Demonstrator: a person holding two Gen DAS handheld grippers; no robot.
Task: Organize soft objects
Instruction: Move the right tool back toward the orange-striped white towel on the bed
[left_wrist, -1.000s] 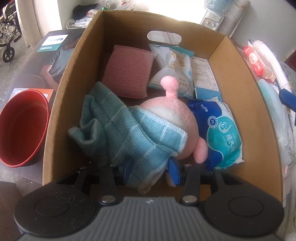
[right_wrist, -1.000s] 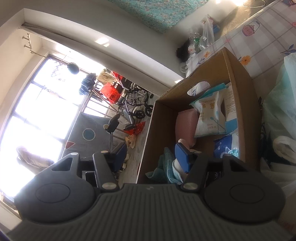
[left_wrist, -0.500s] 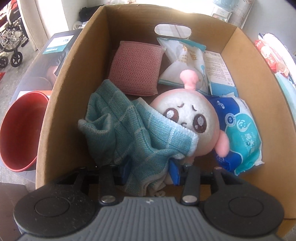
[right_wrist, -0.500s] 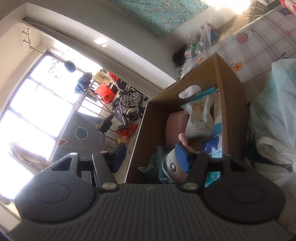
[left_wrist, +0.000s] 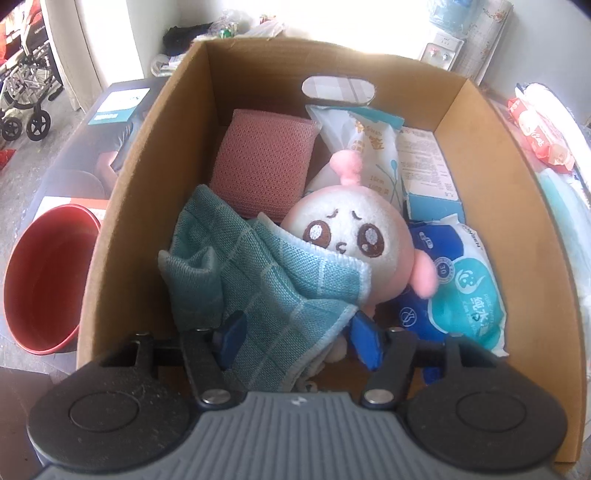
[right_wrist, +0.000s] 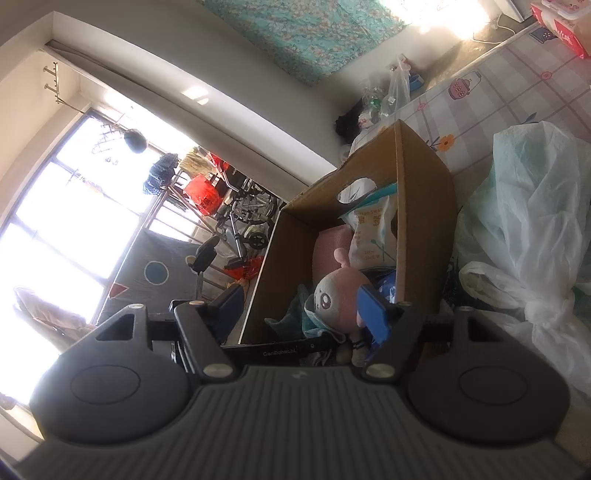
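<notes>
A cardboard box (left_wrist: 122, 229) holds a pink-and-white plush toy (left_wrist: 351, 240), a teal knitted cloth (left_wrist: 266, 284), a pink sponge pad (left_wrist: 262, 162), a blue wipes pack (left_wrist: 461, 288) and a white swab packet (left_wrist: 369, 144). My left gripper (left_wrist: 299, 332) sits inside the box's near end, its jaws closed on the teal cloth that drapes over the plush. My right gripper (right_wrist: 299, 310) is open and empty, held outside the near end of the box (right_wrist: 421, 229), tilted sideways. The plush (right_wrist: 336, 295) also shows in the right wrist view.
A red basin (left_wrist: 40, 280) stands left of the box beside a dark printed carton (left_wrist: 110, 122). Plastic bags (right_wrist: 524, 229) lie right of the box on a patterned tablecloth (right_wrist: 517, 85). Red packets (left_wrist: 539, 136) lie at the far right. A wheelchair (left_wrist: 26, 99) stands far left.
The plush has turned over so its face now points up. My left gripper has drawn back and up with the teal cloth. The right gripper has shifted, bringing more of the box into view.
</notes>
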